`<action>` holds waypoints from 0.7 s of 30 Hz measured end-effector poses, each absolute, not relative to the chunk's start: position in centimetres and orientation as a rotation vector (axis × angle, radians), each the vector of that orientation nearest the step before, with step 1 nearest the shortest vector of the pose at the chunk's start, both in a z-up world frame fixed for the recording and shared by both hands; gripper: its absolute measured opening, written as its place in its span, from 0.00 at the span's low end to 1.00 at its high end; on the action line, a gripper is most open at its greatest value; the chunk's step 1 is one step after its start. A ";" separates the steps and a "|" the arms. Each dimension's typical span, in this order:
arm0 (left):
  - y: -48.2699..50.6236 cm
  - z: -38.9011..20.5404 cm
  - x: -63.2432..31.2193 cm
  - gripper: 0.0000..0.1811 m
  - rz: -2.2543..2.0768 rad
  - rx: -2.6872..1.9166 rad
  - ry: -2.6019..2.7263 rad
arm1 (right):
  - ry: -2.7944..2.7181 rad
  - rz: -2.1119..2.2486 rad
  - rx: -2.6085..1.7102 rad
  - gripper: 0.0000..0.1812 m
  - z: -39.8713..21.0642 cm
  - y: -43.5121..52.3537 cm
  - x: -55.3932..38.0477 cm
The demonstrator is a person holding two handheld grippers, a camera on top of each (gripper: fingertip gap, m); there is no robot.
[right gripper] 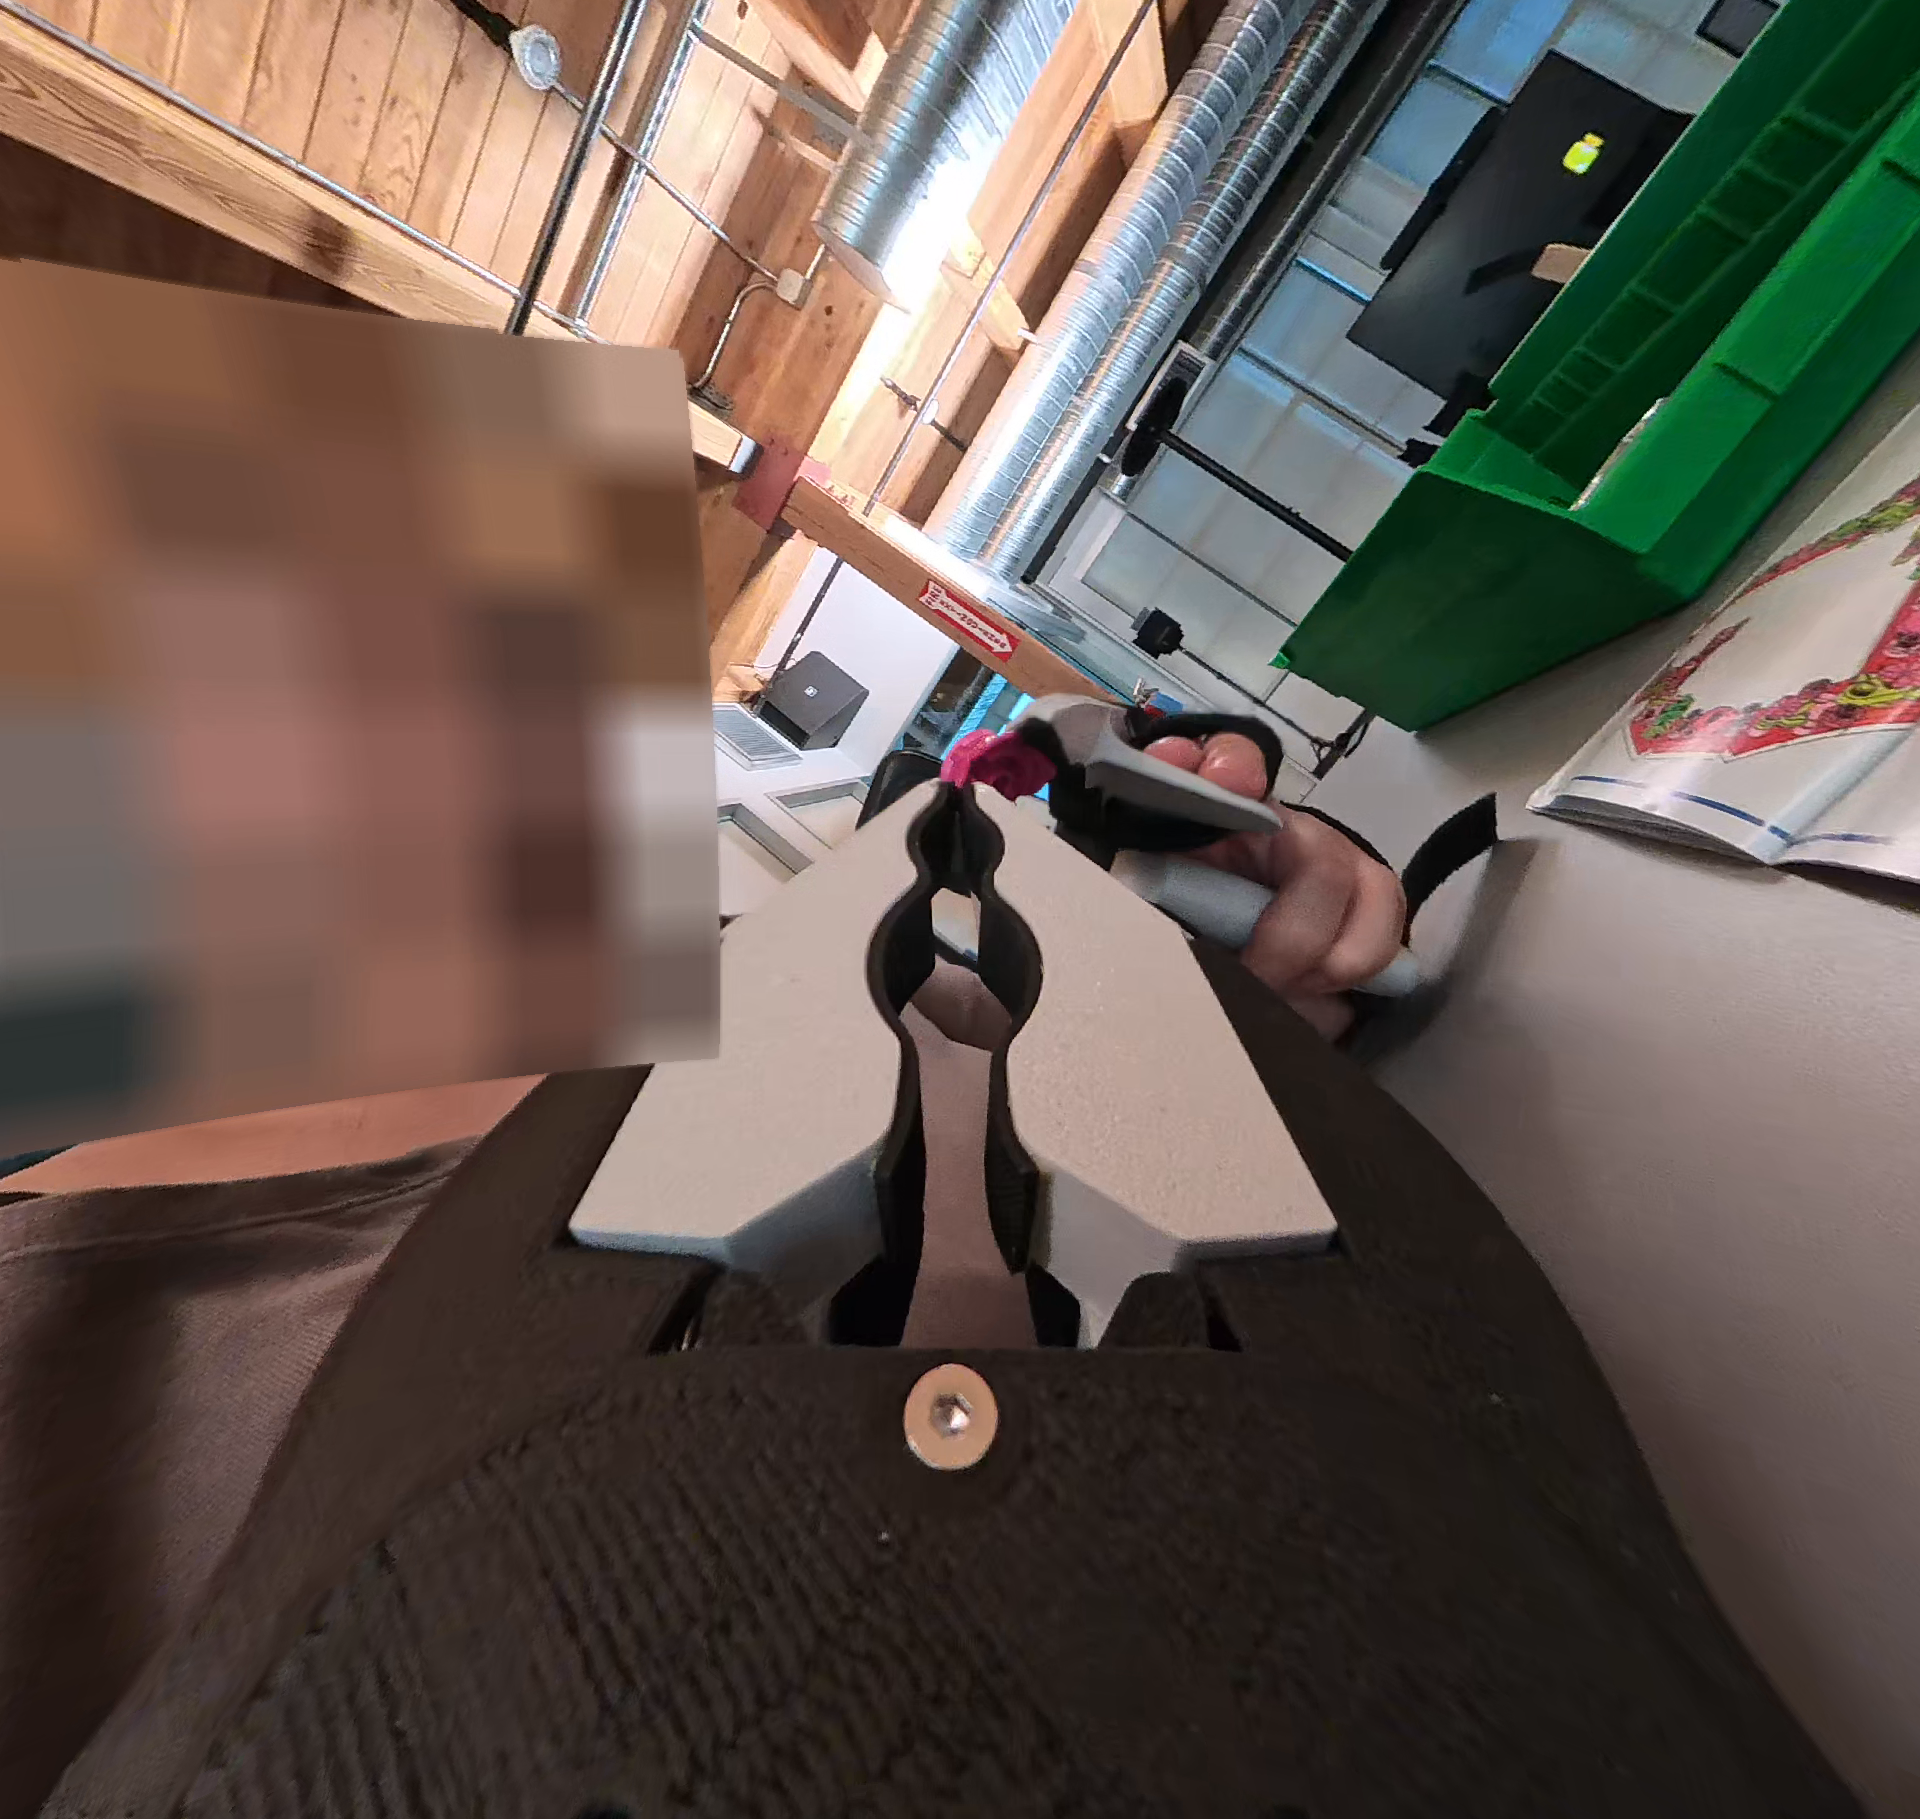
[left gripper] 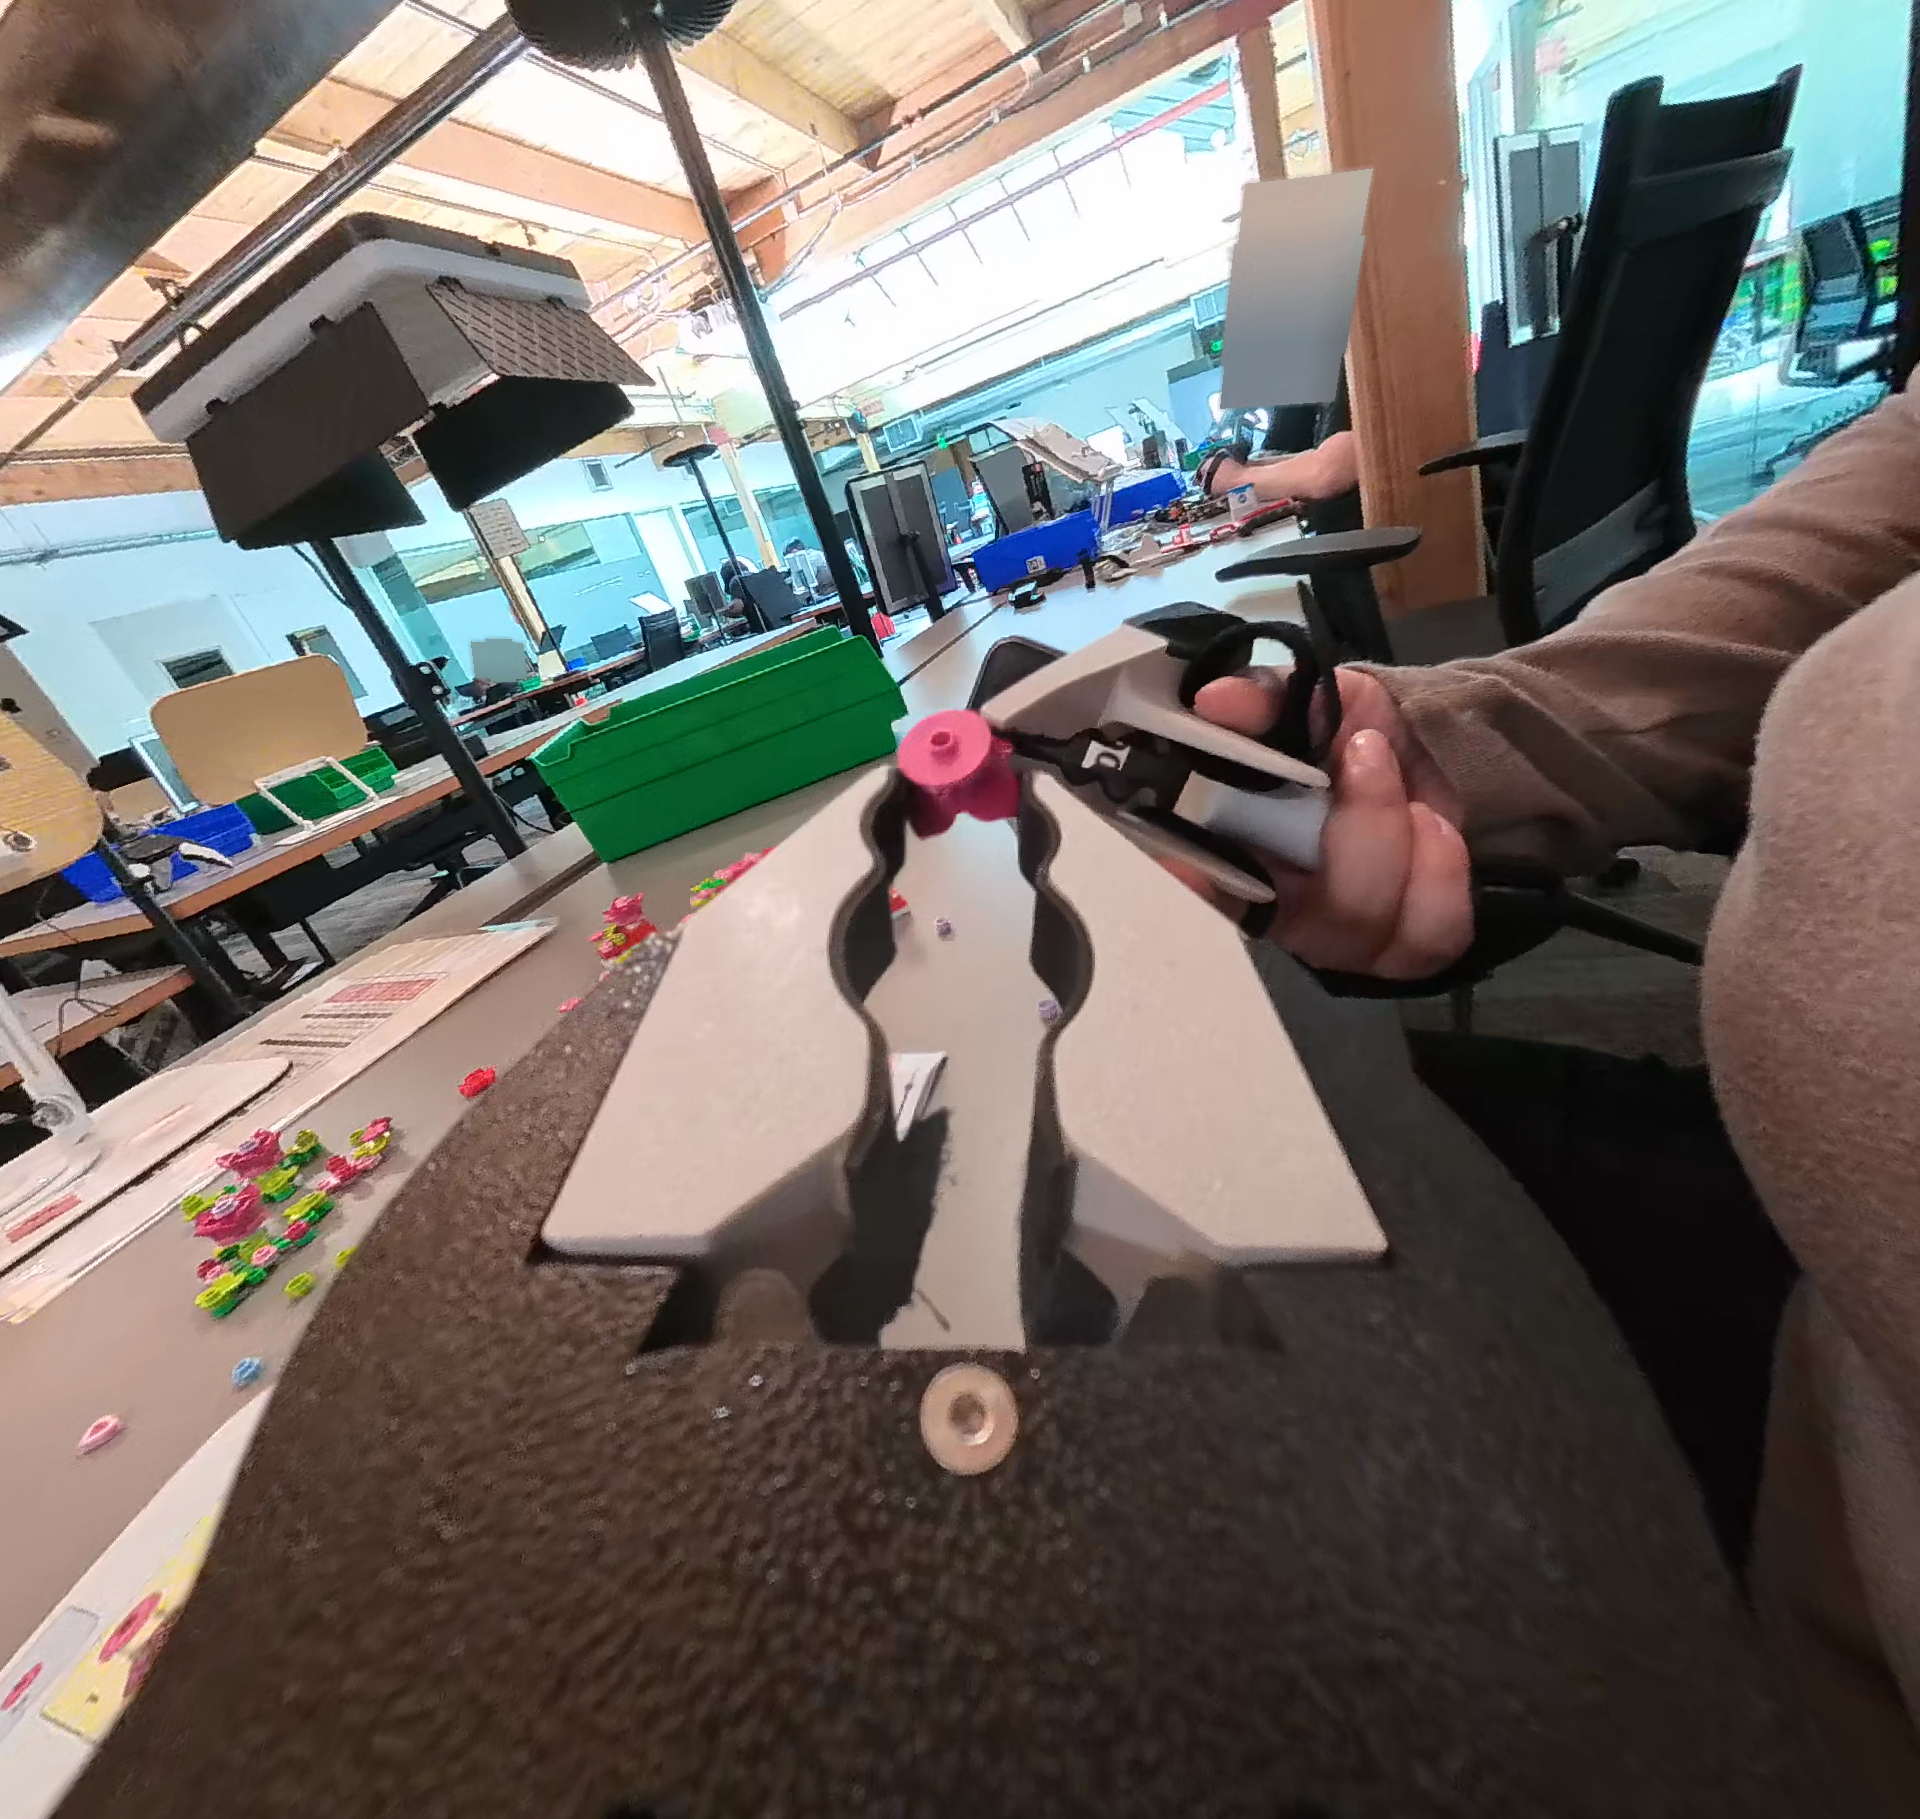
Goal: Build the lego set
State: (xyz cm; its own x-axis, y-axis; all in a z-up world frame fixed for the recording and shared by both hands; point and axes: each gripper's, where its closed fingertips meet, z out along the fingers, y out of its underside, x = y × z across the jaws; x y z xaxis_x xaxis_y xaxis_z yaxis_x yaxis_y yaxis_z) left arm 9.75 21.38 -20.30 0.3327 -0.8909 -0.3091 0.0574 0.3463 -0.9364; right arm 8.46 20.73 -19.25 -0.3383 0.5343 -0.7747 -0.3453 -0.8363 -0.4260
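A pink Lego flower piece (left gripper: 951, 761) with a stud on top is held in the air above the table. My left gripper (left gripper: 956, 795) is shut on it, one fingertip on each side. My right gripper (left gripper: 1023, 746), held in a hand, comes in from the right. Its tips are closed against the piece's right edge. In the right wrist view my right gripper (right gripper: 954, 805) has its pads together at the pink piece (right gripper: 992, 767). The left gripper (right gripper: 1034, 741) shows just behind the piece. How much of the piece the right tips pinch is hidden.
Stacked green bins (left gripper: 727, 741) stand on the grey table (left gripper: 125, 1354) beyond the grippers. Several loose pink and green flower pieces (left gripper: 270, 1208) lie at the left. An instruction booklet (right gripper: 1766, 730) lies beside the green bins (right gripper: 1558, 574). An office chair (left gripper: 1621, 367) and a person's sleeve (left gripper: 1766, 730) are at the right. Less than 4 cm separates the two grippers' tips.
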 end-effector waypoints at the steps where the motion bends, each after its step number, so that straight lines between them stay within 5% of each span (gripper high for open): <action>1: 21.3 -20.2 9.8 0.10 -0.789 -1.017 1.035 | -0.258 2.192 -1.359 0.00 -19.2 20.7 8.5; 8: 21.7 -20.1 9.6 0.10 -0.795 -1.048 1.033 | -0.282 2.130 -1.329 0.00 -19.0 20.8 8.4; 15: 26.4 -20.2 6.7 0.10 -0.650 -1.196 0.878 | -0.425 1.422 -1.344 0.28 -17.5 25.4 10.5; 21: 28.1 -20.0 4.7 0.10 -0.572 -1.198 0.803 | -0.802 1.020 -1.259 0.17 -11.7 30.8 8.6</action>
State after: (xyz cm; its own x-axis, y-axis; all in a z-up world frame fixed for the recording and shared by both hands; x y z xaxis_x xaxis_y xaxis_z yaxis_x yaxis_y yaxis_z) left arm 4.73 28.12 -19.97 0.6040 -0.7604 -0.2387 -0.0236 0.2823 -0.9590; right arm 8.57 30.79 -11.73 0.3639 0.9299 -0.0545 -0.1672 0.0077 -0.9859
